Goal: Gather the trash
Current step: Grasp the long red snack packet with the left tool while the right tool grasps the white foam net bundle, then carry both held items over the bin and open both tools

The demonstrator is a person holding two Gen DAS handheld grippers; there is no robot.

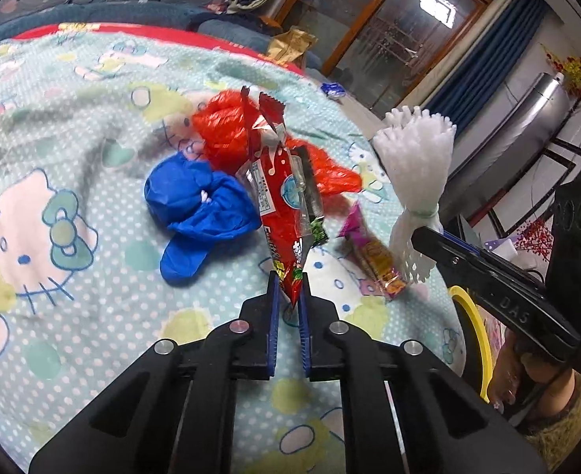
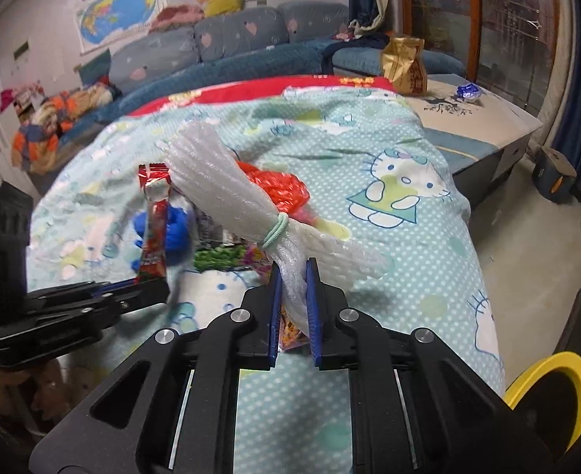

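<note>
A cartoon-cat blanket (image 1: pixel 73 150) covers the surface, and the trash lies in a loose heap on it. At the left of the heap sits a crumpled blue bag (image 1: pixel 195 213), just beside an orange-red plastic bag (image 1: pixel 227 130) that lies behind it. The left gripper (image 1: pixel 288 280) has its jaws pressed narrow on the lower end of a red snack wrapper (image 1: pixel 278 193), which stands up in front of the orange-red bag, its upper end raised above the blanket. To the right of the wrapper, a small purple and yellow candy wrapper (image 1: pixel 373 256) lies flat on the blanket.

Further right, the right gripper (image 2: pixel 294 272) is clamped on the lower end of a white foam net (image 2: pixel 219 181), a bundle tied round with a pale green hair band (image 2: pixel 275 230). The net tilts up and to the left above the blanket, its free end fanned out. Under it, part of the candy wrapper shows between the blue pads (image 2: pixel 312 300).

At the far right, below the edge of the blanket, is the rim of a yellow bin (image 2: pixel 559 379). On the far side, a gold bag (image 2: pixel 405 67) stands upright, and a small blue and white wrapper (image 2: pixel 468 93) lies on a pale surface to its right.
</note>
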